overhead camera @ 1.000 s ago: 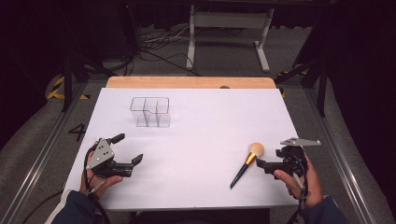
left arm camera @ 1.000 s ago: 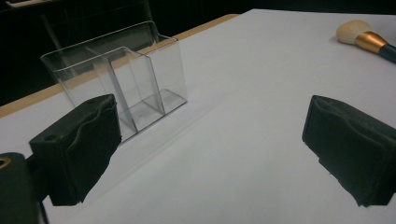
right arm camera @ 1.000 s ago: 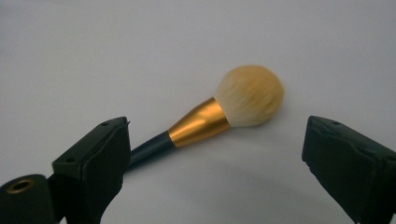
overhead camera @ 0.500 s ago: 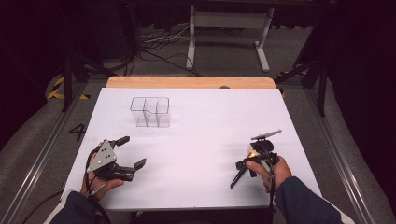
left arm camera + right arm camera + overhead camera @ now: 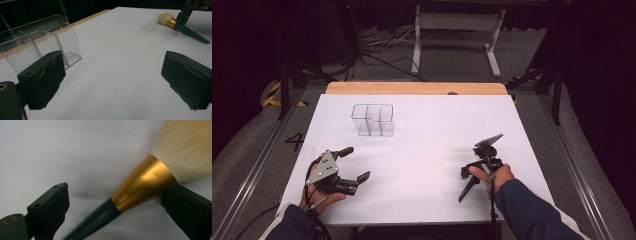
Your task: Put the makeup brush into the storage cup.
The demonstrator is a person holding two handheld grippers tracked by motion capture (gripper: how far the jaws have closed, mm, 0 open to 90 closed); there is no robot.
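A makeup brush lies on the white table (image 5: 427, 150) at the right. It has pale bristles (image 5: 185, 147), a gold ferrule (image 5: 145, 185) and a dark handle (image 5: 467, 191). My right gripper (image 5: 473, 167) is tipped down over the brush head, which it hides in the high view. In the right gripper view the right gripper (image 5: 117, 207) is open, with one jaw on each side of the ferrule; the left pad (image 5: 50, 210) stands apart from it. My left gripper (image 5: 354, 163) rests open at the front left with nothing in it. The left gripper view shows the brush head (image 5: 165, 18) far off.
A clear divided organizer (image 5: 373, 120) stands at the back left of the table, near the left gripper's (image 5: 115, 75) left pad (image 5: 42, 77) as the organizer (image 5: 37, 42) appears there. A wooden edge (image 5: 412, 88) runs along the far side. Stands and cables lie on the floor beyond.
My right gripper has moved left and tipped down over the brush head, which now lies between its jaws. The left gripper has barely shifted.
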